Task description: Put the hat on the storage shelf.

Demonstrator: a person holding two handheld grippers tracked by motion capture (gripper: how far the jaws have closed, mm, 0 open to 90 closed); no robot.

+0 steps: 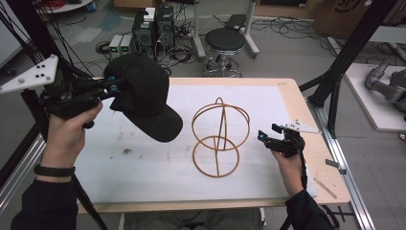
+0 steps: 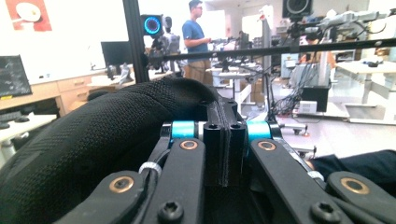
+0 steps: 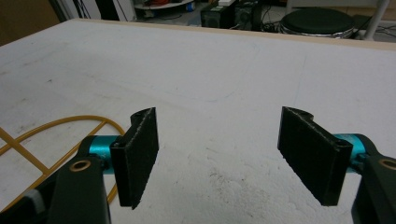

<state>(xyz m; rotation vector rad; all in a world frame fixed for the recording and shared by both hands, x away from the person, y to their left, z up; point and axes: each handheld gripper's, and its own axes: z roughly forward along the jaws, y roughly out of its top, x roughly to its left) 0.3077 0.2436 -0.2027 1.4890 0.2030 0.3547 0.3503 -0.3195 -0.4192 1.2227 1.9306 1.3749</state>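
Observation:
A black cap (image 1: 143,96) hangs in the air over the table's left half, brim pointing down toward the middle. My left gripper (image 1: 111,87) is shut on the cap's rear edge; in the left gripper view the cap's black fabric (image 2: 88,144) bulges to the left of the closed jaws of my left gripper (image 2: 224,140). A gold wire hat stand (image 1: 219,139) with two rings stands upright at the table's centre. My right gripper (image 1: 268,132) rests low at the right of the stand, open, with nothing between the pads of the right gripper (image 3: 219,154). The stand's base ring (image 3: 56,135) lies to its left.
The table (image 1: 297,100) has a white sheet over a wooden top. A black stool (image 1: 225,45) and computer boxes (image 1: 153,28) stand on the floor beyond the far edge. Black frame posts (image 1: 335,81) rise at the right. A person (image 2: 196,44) stands far off in the room.

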